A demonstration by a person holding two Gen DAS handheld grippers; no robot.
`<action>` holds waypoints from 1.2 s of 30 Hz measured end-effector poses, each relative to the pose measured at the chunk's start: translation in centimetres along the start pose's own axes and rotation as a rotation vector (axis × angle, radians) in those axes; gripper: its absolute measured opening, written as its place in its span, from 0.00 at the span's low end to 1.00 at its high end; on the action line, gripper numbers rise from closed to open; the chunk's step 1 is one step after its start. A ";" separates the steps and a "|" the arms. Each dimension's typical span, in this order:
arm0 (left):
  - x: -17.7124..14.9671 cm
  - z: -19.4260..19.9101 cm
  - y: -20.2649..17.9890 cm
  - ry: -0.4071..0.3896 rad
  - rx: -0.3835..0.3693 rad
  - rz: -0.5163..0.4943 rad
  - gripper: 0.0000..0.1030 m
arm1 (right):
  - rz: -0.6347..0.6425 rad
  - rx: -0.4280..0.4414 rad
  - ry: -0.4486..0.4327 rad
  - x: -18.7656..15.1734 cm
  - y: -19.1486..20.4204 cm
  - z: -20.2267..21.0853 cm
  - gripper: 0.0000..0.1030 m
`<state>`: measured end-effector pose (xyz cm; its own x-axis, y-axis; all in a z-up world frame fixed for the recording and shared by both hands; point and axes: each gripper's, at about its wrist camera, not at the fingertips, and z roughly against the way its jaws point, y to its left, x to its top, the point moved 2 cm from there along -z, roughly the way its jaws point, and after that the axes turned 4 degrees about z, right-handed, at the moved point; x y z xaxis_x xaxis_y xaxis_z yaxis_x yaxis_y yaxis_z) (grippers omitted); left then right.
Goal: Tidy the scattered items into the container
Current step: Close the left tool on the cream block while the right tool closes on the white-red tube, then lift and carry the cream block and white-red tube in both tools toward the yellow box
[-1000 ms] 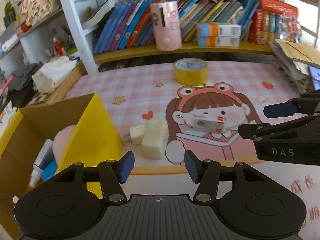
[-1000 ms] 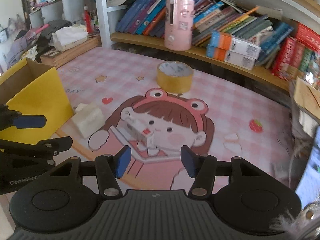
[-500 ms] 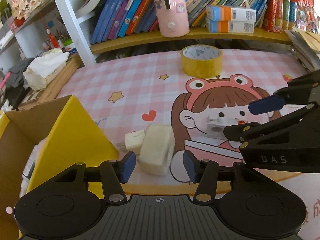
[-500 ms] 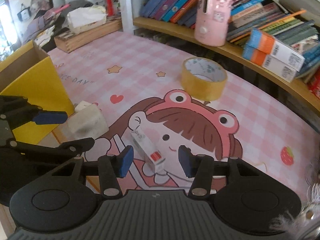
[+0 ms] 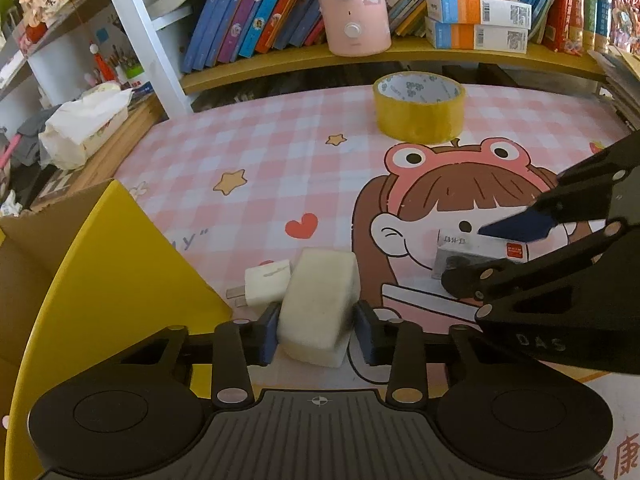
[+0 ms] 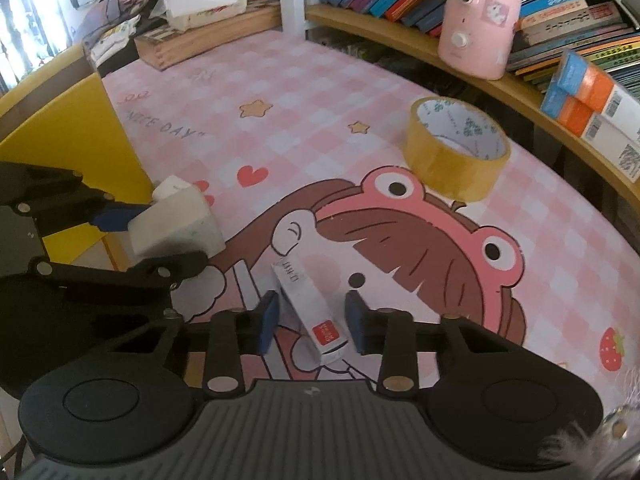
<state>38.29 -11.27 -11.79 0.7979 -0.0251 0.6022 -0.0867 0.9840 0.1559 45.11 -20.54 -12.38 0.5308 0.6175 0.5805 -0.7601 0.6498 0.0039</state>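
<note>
A cream sponge block lies on the pink mat between the pads of my left gripper; its jaws are closing and both pads touch the block's sides. A white plug lies against the block's left. The yellow cardboard box stands open at the left. In the right wrist view a small white carton with a red label lies slantwise between the pads of my right gripper. Its jaws are closing, with slim gaps still showing. A roll of yellow tape sits farther back.
A shelf of books, a pink canister and stacked blue-orange cartons line the mat's far edge. A wooden tray with tissues stands at the back left. Each gripper shows in the other's view, close together.
Both grippers came down and forward toward the mat and their jaws narrowed. The left closed around the sponge block, and the right came to straddle the small carton.
</note>
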 end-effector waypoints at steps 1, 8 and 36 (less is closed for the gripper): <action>0.0 0.1 0.1 -0.002 -0.005 0.002 0.29 | 0.004 0.003 -0.004 0.0 0.1 0.0 0.18; -0.2 1.6 0.4 -0.015 -0.060 0.026 0.23 | -0.029 -0.018 -0.054 -0.4 0.5 2.1 0.13; -6.7 17.6 2.0 -0.159 -0.387 -0.019 0.22 | -0.382 -0.254 -0.130 -10.1 9.9 17.0 0.13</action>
<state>22.28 -12.28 -1.68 0.6923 -0.0409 0.7204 0.1816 0.9761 -0.1191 25.87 -27.92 -4.39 0.6910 0.2627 0.6734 -0.3952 0.9174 0.0476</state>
